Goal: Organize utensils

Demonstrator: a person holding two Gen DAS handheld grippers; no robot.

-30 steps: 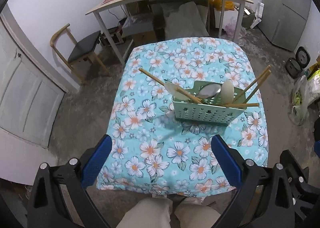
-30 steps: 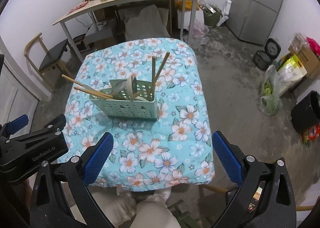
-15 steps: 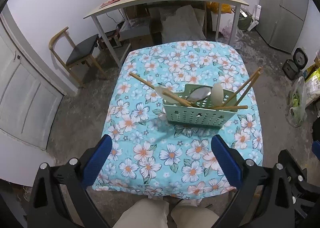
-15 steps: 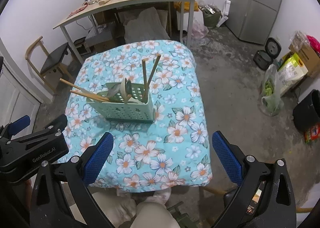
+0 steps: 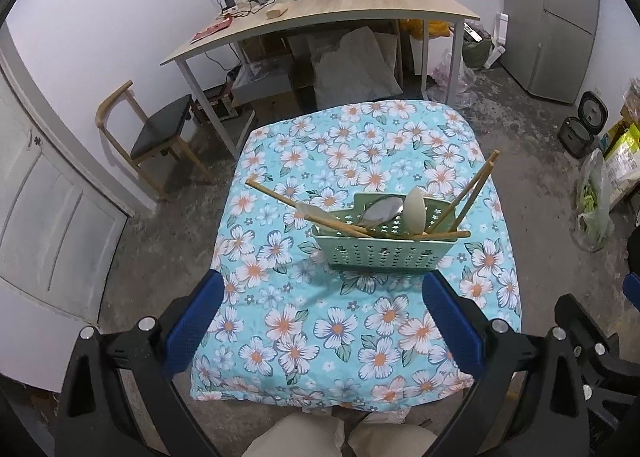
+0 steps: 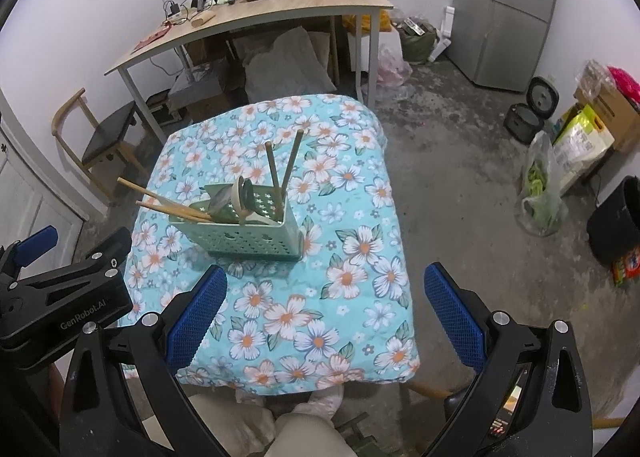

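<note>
A green perforated utensil basket [image 5: 380, 253] [image 6: 248, 239] stands on the floral-covered table [image 5: 320, 329] [image 6: 320, 317]. Wooden chopsticks [image 5: 468, 193] [image 6: 282, 169] lean out of it on both sides. A metal spoon [image 5: 382, 209] and a white spoon [image 5: 414, 207] stand inside it. My left gripper [image 5: 320, 321] hovers open above the table's near half, well short of the basket, with nothing between its fingers. My right gripper [image 6: 326, 317] is also open and empty, above the near right part of the table. The left gripper's body shows at the left edge of the right wrist view.
A wooden desk [image 5: 320, 17] cluttered with jars and chargers stands behind the table. A chair [image 5: 156, 129] is at the left, a grey fridge [image 6: 508, 9] at the right. Bags and a black bin [image 6: 616, 217] sit on the floor at right. A person's knees [image 5: 340, 437] are below.
Both grippers have pulled back and up from the table, so the basket looks smaller and farther away. Both stay open and empty; the basket and utensils have not moved.
</note>
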